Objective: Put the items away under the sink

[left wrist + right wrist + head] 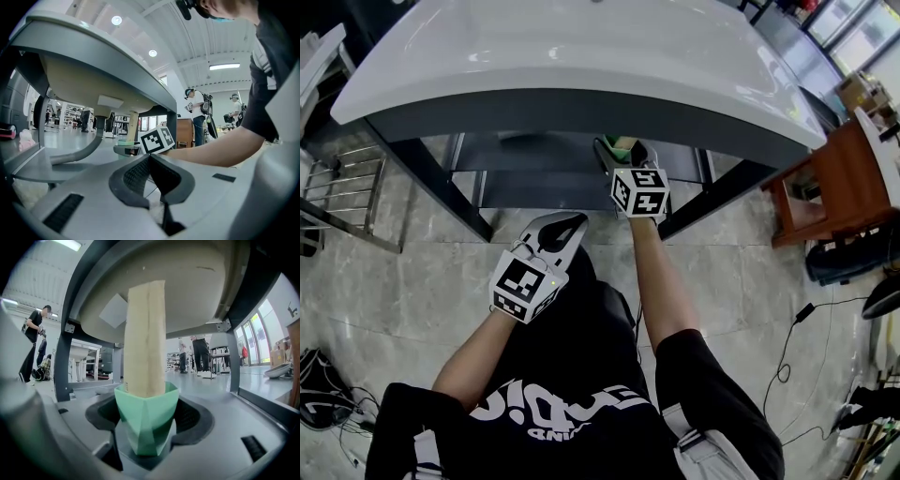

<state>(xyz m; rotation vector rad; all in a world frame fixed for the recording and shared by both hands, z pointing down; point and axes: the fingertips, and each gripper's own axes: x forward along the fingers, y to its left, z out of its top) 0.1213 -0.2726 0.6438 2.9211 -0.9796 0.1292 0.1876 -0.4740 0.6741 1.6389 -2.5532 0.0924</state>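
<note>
No writing shows on the green cup (146, 420), a faceted plastic one with a tall cream-coloured slab (146, 338) standing upright in it, a seam running down its middle. The right gripper (147, 417) has its jaws clamped on the cup's sides, just under the white sink (581, 56). At 7 o'clock from it, the left gripper (150, 159) has its jaws closed on nothing. White print on the black shirt (562, 412) is unreadable.

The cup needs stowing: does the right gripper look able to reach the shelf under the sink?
Probably yes: the right gripper, holding the green cup, is beneath the sink with nothing visible blocking the shelf.
</note>
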